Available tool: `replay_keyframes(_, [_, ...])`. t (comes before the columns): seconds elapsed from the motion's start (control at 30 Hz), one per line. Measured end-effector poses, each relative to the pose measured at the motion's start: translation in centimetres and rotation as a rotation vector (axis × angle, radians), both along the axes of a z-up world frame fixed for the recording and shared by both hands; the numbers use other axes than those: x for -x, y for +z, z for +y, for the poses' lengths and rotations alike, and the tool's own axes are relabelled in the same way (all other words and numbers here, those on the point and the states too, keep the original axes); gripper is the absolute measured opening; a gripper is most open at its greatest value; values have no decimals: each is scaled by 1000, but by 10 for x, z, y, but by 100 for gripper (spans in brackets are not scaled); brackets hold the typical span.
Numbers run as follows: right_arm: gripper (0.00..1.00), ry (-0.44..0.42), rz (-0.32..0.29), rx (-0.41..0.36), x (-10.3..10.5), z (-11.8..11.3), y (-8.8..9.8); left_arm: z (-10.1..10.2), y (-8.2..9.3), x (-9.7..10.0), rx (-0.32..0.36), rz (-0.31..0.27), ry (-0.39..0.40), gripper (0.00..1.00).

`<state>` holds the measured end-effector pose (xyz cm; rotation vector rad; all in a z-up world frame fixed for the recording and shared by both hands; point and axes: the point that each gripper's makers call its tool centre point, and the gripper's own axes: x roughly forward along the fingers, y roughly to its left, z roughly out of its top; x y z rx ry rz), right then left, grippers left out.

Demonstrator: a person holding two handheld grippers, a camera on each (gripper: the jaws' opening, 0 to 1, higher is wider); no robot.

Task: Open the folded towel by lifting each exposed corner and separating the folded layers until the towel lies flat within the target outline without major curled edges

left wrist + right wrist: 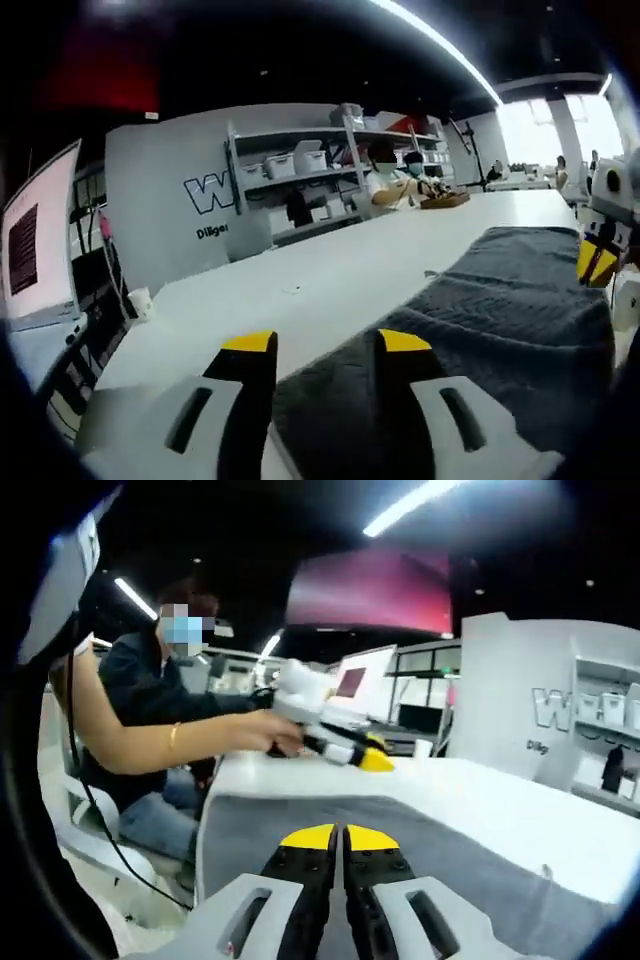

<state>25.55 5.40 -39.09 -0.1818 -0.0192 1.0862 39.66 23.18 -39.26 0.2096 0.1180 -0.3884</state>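
A dark grey towel (500, 320) lies spread on the white table (330, 270). My left gripper (325, 342) is open, its yellow-tipped jaws standing either side of the towel's near corner. At the towel's far corner is my right gripper (598, 260). In the right gripper view the right gripper (339, 836) has its jaws pressed together at the edge of the towel (450, 850), which stretches away from them. The left gripper (368, 760) shows across the towel, held in a person's hand (285, 742).
A person sits at the table's left side (150, 720). A paper cup (140, 302) stands near the table's far edge and a monitor (40, 250) stands beside it. Shelves with white bins (300, 170) line the back wall. Another person sits at the far end (385, 180).
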Motion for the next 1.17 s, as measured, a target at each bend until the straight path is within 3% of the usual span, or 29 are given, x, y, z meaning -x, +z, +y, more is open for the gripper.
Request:
replay_keyframes(0.17, [0,-99,-24,3,-11,-43,6,-2,-10,19,-11,22,9,50])
replay_keyframes(0.23, [0,-152,-36,7,-15,-65,8,-8,-8,29,15,18,-2,52])
replay_keyframes(0.3, [1,-237,-83,96,-24,-90,1,-8,-4,33,34,-7,17,59])
replay_keyframes(0.33, [2,-257,-90,123,-25,-98,-2,-7,2,34,38,-50,41,64])
replay_keyframes(0.43, [4,-286,-53,83,-24,-115,-3,-12,1,44,32,-30,25,75])
replay_keyframes(0.57, [5,-368,-62,108,-28,-149,-6,-17,6,57,23,-35,21,72])
replay_keyframes(0.77, [8,-458,-35,85,-28,-197,-10,-19,16,77,74,-65,13,77])
replay_keyframes(0.97, [26,-593,-46,103,-26,-255,-6,-24,14,97,93,-58,20,82])
replay_keyframes(1.17, [34,-673,-35,113,-18,-293,-7,-28,23,109,124,-91,40,88])
